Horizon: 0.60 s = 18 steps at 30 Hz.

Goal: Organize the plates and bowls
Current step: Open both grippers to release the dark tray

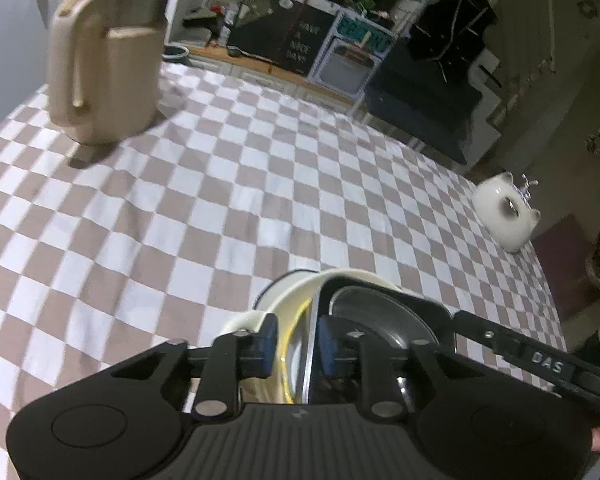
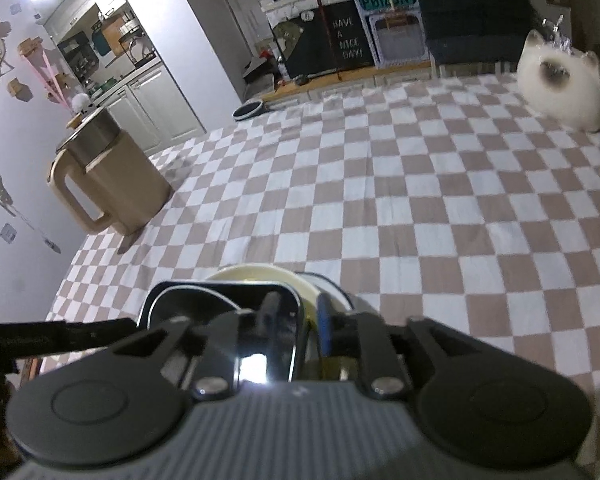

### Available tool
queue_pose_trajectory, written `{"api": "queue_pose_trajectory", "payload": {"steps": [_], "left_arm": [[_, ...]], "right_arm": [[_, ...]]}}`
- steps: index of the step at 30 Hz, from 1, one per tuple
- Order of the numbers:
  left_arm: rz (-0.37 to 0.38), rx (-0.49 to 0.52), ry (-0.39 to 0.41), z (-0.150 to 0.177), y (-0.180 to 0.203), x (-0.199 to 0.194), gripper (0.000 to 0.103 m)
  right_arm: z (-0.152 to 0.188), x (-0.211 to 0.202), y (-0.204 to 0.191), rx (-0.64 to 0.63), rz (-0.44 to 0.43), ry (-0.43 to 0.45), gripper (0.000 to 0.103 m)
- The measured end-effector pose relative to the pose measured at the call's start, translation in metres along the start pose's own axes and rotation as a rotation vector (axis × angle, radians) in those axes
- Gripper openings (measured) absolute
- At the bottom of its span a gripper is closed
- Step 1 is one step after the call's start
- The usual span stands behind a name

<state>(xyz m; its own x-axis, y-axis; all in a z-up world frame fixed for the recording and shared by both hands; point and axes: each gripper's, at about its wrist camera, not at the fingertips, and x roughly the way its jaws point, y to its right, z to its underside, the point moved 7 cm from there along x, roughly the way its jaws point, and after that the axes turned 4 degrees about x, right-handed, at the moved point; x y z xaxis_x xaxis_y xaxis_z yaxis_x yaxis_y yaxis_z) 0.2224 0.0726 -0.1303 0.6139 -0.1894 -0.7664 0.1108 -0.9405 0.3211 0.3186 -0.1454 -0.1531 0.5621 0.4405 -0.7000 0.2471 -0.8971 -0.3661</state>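
Observation:
A glossy black rounded-square dish [image 1: 380, 312] [image 2: 204, 300] sits inside a round cream bowl [image 1: 296, 296] [image 2: 256, 272] with a yellow inner line. Both rest on a white plate [image 2: 332, 284] with a dark rim, at the near edge of the checked table. My left gripper [image 1: 297, 346] straddles the stack's left rims. Its blue pads stand apart, with a gap showing beside the bowl's rim. My right gripper [image 2: 297, 316] straddles the black dish's right rim, pads also apart. One of the right gripper's fingers [image 1: 512, 346] reaches in from the right.
A beige lidded jug [image 1: 104, 68] [image 2: 108, 176] stands at the far left of the brown-and-white checked cloth [image 1: 260, 184] [image 2: 420, 200]. A white cat figurine [image 1: 504, 212] [image 2: 560, 80] sits near the far right edge. Beyond the table are kitchen cabinets and shelves.

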Motion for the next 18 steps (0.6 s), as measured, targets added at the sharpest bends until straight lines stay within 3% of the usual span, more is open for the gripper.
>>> {"api": "queue_pose_trajectory", "payload": {"steps": [5,7,9,12,18], "left_arm": [[-0.008,0.013,0.068,-0.007,0.002,-0.024,0.040],[-0.016,0.037,0.100,-0.008,0.007,-0.036,0.047],[-0.023,0.064,0.138,-0.009,0.012,-0.049,0.068],[-0.048,0.120,0.200,-0.006,0.019,-0.071,0.096],[-0.059,0.160,0.287,0.004,0.025,-0.110,0.103]], "right_arm": [[-0.005,-0.021,-0.004,-0.024,0.049,0.072,0.066],[-0.005,-0.031,-0.007,-0.042,0.060,0.089,0.069],[-0.005,-0.043,-0.011,-0.075,0.067,0.124,0.084],[-0.005,-0.066,-0.019,-0.116,0.086,0.180,0.085],[0.002,-0.116,-0.029,-0.140,0.099,0.306,0.096]]}}
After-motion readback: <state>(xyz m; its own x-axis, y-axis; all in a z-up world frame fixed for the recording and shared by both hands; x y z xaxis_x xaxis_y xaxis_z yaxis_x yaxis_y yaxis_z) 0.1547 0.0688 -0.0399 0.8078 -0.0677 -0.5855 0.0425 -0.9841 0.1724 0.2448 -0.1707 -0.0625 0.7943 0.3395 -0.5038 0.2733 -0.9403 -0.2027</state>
